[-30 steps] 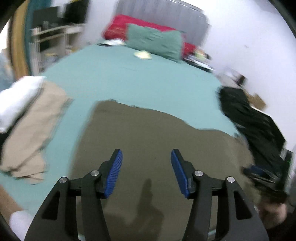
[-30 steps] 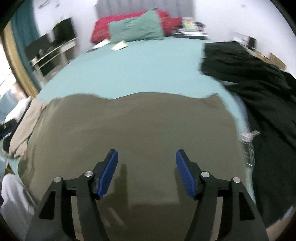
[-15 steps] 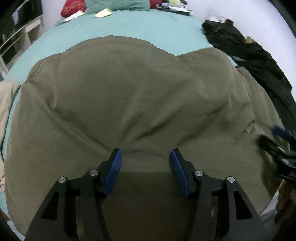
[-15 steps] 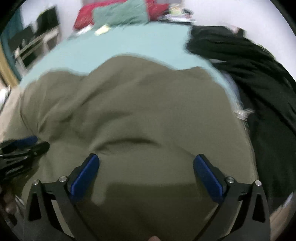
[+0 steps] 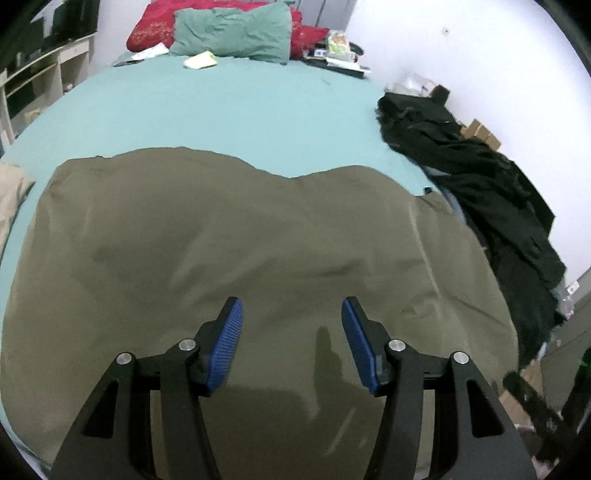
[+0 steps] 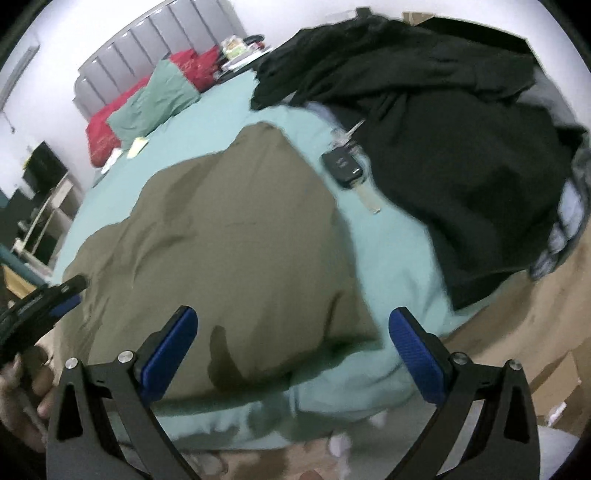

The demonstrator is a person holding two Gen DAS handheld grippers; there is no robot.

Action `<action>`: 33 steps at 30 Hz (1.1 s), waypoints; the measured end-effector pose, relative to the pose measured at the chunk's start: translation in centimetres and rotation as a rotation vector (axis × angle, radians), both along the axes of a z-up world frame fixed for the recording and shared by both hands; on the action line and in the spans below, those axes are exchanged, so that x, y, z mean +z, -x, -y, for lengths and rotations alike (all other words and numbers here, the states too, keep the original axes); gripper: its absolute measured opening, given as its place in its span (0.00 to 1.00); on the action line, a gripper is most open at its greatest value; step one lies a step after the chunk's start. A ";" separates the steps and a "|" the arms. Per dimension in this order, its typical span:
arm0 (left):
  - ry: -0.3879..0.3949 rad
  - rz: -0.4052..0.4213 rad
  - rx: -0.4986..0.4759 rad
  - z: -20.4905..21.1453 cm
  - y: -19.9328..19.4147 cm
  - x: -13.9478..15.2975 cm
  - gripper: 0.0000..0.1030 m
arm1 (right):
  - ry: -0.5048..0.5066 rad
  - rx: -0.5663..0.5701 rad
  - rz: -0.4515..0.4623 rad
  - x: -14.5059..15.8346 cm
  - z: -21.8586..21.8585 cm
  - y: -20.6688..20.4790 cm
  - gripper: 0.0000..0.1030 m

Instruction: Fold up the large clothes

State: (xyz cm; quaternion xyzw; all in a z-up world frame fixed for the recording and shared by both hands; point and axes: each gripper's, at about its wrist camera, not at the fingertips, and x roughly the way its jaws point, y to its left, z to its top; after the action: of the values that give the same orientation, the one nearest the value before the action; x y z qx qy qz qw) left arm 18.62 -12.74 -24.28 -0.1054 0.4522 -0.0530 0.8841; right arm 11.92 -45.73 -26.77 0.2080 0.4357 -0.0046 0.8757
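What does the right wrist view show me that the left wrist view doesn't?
Only the right wrist view shows a car key lying on the teal sheet between the olive garment and the black clothes, the near edge of the bed, the grey headboard, and the left tongs at the garment's left side.

Only the left wrist view shows the garment's whole far edge and a beige cloth at the left.

Both show the olive garment spread flat, the black clothes pile, the pillows, and open, empty tongs.

Both grippers tilt downward, the left gripper (image 5: pixel 291 332) parted with nothing between its pads, the right gripper (image 6: pixel 293 347) spread wider, also empty.
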 end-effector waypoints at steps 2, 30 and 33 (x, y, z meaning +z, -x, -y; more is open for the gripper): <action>-0.016 -0.005 0.020 -0.2 -0.8 0.0 0.56 | -0.056 0.025 -0.016 -0.8 -0.8 -0.7 0.99; -0.141 -0.042 0.028 0.2 -5.9 -5.5 0.56 | -0.343 0.185 0.239 2.1 -7.1 -9.1 0.26; -0.104 -0.084 0.006 -0.4 -6.2 -4.7 0.56 | -0.264 0.239 0.283 5.1 -9.2 -8.4 0.25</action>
State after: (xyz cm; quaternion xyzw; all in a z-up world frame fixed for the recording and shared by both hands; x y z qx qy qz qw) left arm 24.85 -12.36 -28.97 -0.0628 0.4909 -0.0224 0.8687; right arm 20.36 -36.54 -21.64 0.2662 0.3269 0.1854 0.8876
